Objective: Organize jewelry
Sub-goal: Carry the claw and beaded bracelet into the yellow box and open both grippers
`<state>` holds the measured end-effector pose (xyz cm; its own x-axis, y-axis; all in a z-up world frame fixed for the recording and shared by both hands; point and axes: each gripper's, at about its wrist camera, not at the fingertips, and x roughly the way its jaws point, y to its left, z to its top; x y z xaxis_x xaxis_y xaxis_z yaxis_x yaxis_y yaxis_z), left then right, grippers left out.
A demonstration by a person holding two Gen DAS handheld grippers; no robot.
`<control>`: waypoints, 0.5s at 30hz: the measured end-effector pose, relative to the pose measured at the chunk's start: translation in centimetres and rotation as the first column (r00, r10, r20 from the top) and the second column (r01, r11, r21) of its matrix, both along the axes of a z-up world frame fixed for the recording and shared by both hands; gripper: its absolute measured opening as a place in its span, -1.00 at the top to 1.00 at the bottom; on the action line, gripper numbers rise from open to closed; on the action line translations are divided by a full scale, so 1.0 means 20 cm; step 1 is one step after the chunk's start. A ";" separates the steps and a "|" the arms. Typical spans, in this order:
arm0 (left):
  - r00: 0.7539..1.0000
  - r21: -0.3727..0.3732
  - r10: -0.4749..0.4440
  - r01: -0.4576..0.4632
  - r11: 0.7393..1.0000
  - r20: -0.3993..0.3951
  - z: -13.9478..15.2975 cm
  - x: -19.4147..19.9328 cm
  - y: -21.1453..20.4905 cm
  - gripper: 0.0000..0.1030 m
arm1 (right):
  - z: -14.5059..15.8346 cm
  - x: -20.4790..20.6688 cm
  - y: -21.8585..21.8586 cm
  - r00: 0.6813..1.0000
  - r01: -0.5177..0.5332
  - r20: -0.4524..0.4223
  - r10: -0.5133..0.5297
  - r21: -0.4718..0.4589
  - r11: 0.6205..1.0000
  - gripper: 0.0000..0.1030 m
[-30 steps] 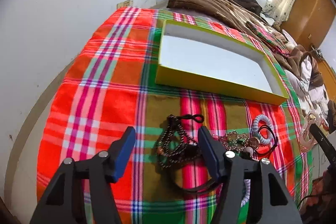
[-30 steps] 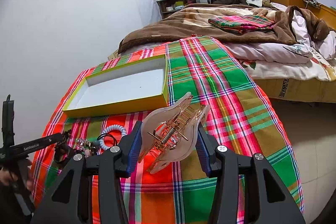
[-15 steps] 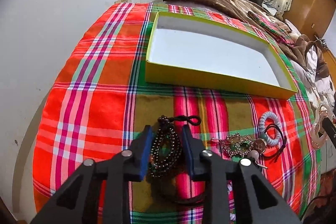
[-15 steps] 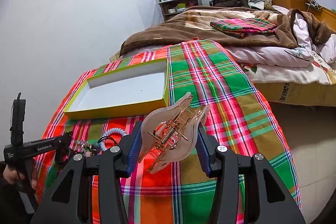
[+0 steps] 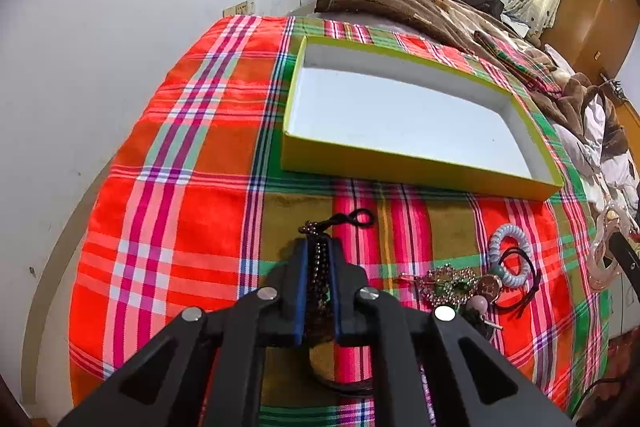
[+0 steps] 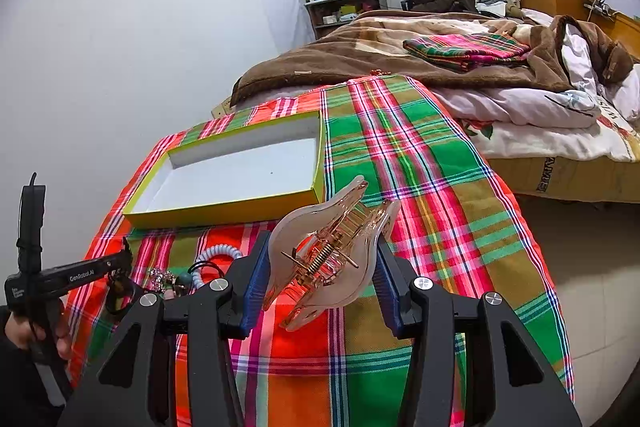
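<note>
Pinching dark bead necklace (image 5: 318, 275) in left tongs (image 5: 318, 267), just closed, lengthwise along jaws, just short of yellow box (image 5: 400, 163); clamping hair claw (image 6: 328, 251) in right tongs (image 6: 320, 279), beyond box's near wall, equally close.

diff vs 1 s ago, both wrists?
The left gripper jaws have just been closing from wide open and now pinch the dark beaded necklace on the plaid cloth. Unchanged: right gripper holding the clear hair claw, yellow box empty, the other jewelry pieces where they were.
</note>
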<state>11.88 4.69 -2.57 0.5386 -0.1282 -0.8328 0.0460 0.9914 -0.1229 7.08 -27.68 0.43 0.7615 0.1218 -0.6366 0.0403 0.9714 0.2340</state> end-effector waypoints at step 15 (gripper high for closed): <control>0.999 -0.043 -0.011 0.013 0.999 0.051 0.13 0.00 0.03 0.81 | 0.08 0.04 0.02 0.999 -0.016 0.032 0.016 -0.001 1.000 0.06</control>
<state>11.93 5.22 0.02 0.5785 -0.1706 -0.7976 0.0652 0.9844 -0.1633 7.86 -27.24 2.09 0.7796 0.1341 -0.6118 0.0167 0.9720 0.2343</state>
